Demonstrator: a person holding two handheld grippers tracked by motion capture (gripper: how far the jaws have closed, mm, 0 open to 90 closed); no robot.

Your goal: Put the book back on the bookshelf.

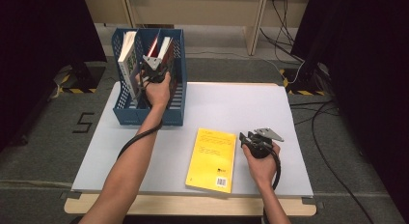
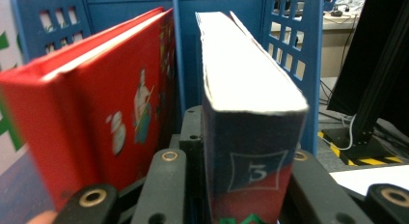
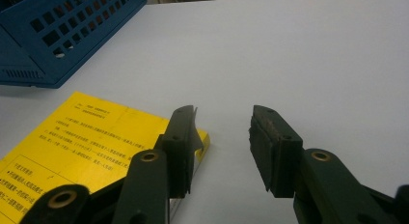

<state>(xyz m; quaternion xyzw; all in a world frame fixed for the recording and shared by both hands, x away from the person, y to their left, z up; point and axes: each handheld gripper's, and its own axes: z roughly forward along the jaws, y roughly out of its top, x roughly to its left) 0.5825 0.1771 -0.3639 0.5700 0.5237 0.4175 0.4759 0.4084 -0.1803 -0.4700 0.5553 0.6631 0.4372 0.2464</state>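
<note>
Nearest the person, the right gripper [image 1: 245, 138] rests on the pale grey tabletop [image 1: 231, 103] with its jaws parted and nothing between them; in the right gripper view the flat yellow paperback book [image 3: 91, 151] lies just to the left of the right gripper [image 3: 223, 147], its corner under the left jaw, so it is beside the tongs rather than in them. Farther off, the left gripper [image 1: 153, 72] reaches into the blue perforated plastic file rack [image 1: 126, 110] at the table's far left corner. In the left gripper view a dark blue and red book with white page edges [image 2: 251, 137] stands upright between the jaws, which sit close on either side of its spine; I cannot tell whether the pads press it. A glossy red hardcover book [image 2: 96, 118] stands in the neighbouring compartment. I judge the shelving well along: three books stand in the rack, and the yellow one remains to be picked up.
</note>
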